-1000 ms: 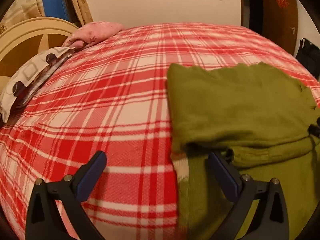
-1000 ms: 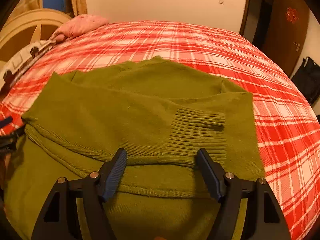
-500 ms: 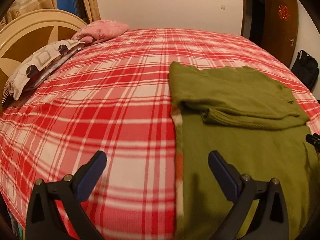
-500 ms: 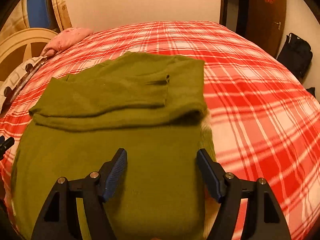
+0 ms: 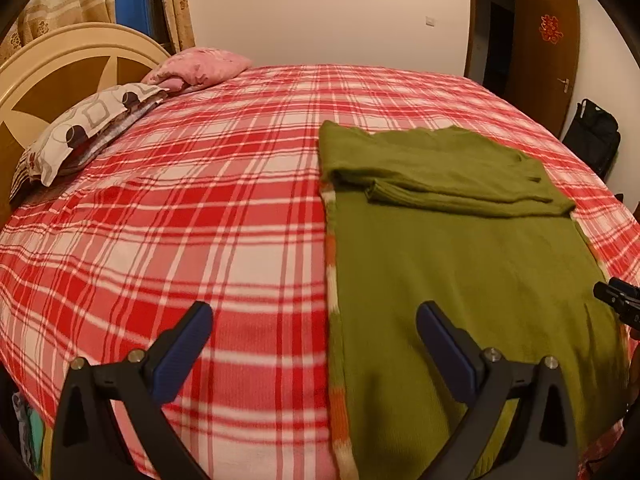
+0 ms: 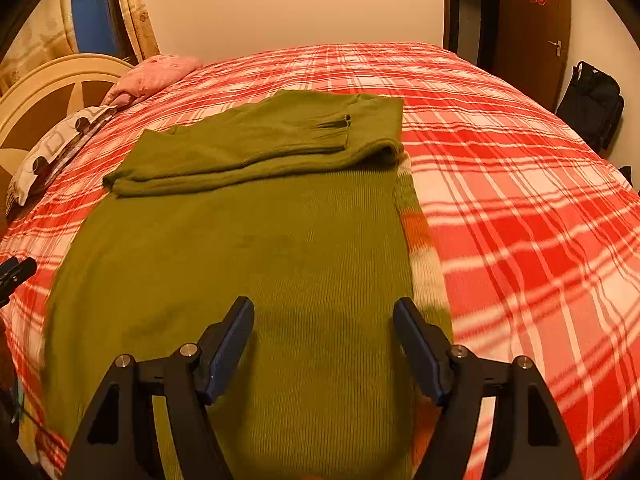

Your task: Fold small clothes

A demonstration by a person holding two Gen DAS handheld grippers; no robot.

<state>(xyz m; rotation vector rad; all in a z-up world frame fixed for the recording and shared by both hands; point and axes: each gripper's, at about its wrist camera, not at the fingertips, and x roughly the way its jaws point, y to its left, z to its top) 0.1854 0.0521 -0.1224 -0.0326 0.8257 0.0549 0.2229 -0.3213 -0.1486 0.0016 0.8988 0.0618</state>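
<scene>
An olive-green knit sweater (image 5: 460, 264) lies flat on the red plaid bed (image 5: 180, 200), with its sleeves folded across the far end (image 6: 256, 148). A white and orange striped edge (image 5: 332, 264) shows along its side. My left gripper (image 5: 312, 336) is open and empty above the sweater's left near edge. My right gripper (image 6: 324, 332) is open and empty above the sweater's near right part (image 6: 280, 264). The right gripper's tip also shows at the right edge of the left wrist view (image 5: 618, 302).
Patterned pillow (image 5: 80, 132) and pink pillow (image 5: 200, 68) lie by the cream headboard (image 5: 52, 64) at far left. A brown door (image 5: 546, 52) and a black bag (image 5: 592, 136) stand at far right beyond the bed's edge.
Both grippers have drawn back and up from the folded sleeves toward the sweater's near end. The sweater now shows at nearly full length. Both stayed open.
</scene>
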